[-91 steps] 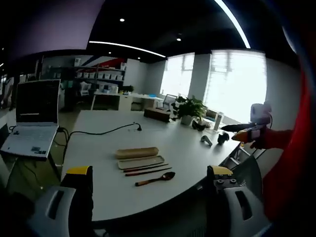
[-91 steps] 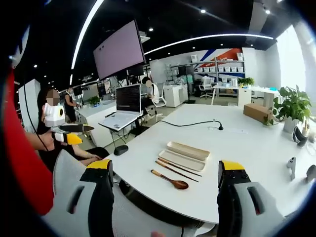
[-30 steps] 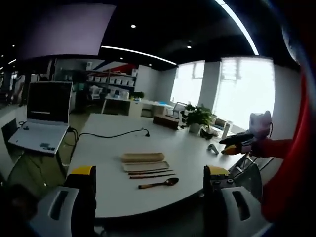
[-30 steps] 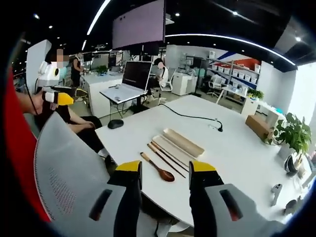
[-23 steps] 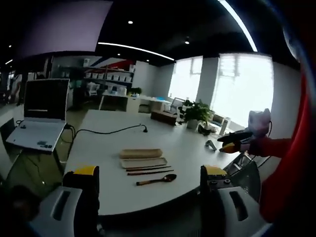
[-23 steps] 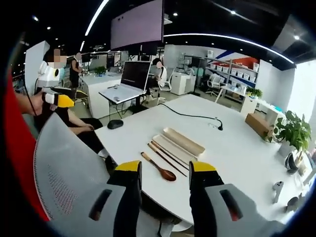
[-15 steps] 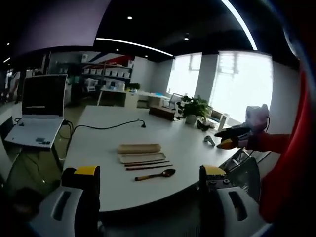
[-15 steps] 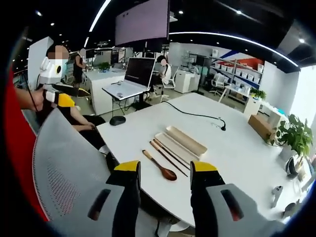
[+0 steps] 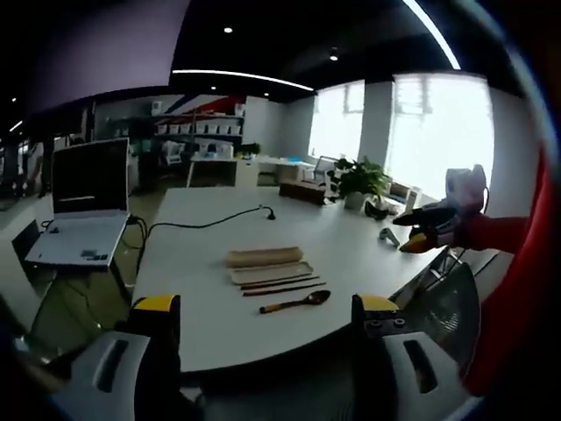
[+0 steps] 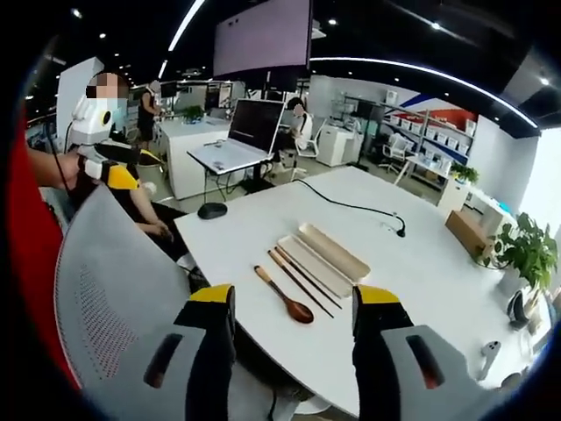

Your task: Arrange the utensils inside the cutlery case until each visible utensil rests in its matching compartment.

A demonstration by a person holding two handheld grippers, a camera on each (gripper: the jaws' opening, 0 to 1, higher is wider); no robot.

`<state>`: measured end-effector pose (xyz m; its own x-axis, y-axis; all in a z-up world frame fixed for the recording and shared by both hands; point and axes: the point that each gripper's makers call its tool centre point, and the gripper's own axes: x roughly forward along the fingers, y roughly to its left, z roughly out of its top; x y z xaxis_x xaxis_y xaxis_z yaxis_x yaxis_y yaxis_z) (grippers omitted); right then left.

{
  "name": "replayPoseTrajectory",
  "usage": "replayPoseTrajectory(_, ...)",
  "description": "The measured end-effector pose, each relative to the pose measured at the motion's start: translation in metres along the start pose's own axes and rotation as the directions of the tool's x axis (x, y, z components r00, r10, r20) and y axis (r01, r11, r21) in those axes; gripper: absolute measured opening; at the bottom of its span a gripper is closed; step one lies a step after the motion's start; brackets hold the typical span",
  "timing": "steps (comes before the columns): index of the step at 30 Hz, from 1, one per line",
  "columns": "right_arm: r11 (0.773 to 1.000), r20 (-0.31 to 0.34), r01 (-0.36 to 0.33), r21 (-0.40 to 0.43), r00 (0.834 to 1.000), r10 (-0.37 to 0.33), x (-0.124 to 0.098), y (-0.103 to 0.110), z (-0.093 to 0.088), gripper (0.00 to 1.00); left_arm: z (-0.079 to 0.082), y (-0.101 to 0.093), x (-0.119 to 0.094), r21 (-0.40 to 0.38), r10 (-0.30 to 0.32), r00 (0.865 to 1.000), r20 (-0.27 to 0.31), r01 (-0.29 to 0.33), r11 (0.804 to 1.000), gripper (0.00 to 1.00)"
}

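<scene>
Right gripper view: spoon (image 10: 286, 299), chopsticks (image 10: 302, 281) and open case (image 10: 320, 260) lie side by side on the table (image 10: 421, 289). Both my tongs, right (image 10: 294, 307) and left (image 9: 261, 309), hang apart and empty, well back. I should lower slowly and take the spoon mid-handle.

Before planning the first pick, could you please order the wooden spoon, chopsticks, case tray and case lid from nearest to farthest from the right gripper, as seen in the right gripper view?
1. Wooden spoon, nearest the right gripper.
2. Chopsticks, just beyond.
3. Case tray, behind them.
4. Case lid, farthest.
</scene>
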<state>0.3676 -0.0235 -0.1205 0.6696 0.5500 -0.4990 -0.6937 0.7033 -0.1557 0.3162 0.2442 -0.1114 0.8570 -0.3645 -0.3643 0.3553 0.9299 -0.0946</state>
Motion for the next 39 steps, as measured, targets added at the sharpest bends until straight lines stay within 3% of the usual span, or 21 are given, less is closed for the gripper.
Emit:
replayPoseTrajectory(5,1.000,-0.011,0.005,-0.004,1.000,-0.005,0.010,-0.002,0.000,0.45,-0.002,-0.002,0.001,-0.009,-0.004,1.000,-0.006,0.004,1.000,0.80)
replayPoseTrajectory(8,1.000,-0.039,0.017,-0.011,0.999,-0.017,0.013,-0.003,-0.007,0.40,-0.013,0.003,-0.002,0.094,0.050,0.996,-0.081,-0.042,0.995,0.73)
replayPoseTrajectory(9,1.000,-0.046,0.009,-0.016,0.999,-0.010,0.015,-0.001,-0.009,0.40,-0.013,0.001,-0.002,0.107,0.047,0.996,-0.077,-0.039,0.993,0.74)
replayPoseTrajectory(11,1.000,-0.049,0.002,-0.016,0.999,-0.003,0.017,0.001,-0.009,0.41,-0.009,-0.006,-0.002,0.092,0.018,0.999,-0.049,-0.013,0.996,0.77)
replayPoseTrajectory(17,1.000,-0.051,-0.009,-0.024,0.999,0.008,0.021,0.003,-0.006,0.40,-0.008,-0.011,-0.004,0.055,0.009,0.999,-0.043,-0.006,0.998,0.78)
replayPoseTrajectory(34,0.999,-0.038,-0.040,-0.020,0.999,0.039,0.037,0.003,0.007,0.41,-0.008,-0.006,-0.005,0.043,0.005,0.999,-0.045,-0.003,0.999,0.77)
replayPoseTrajectory(39,0.995,-0.065,-0.038,-0.096,0.997,0.032,0.046,0.001,0.002,0.42,-0.010,-0.005,-0.006,0.040,0.007,0.999,-0.051,-0.005,0.999,0.77)
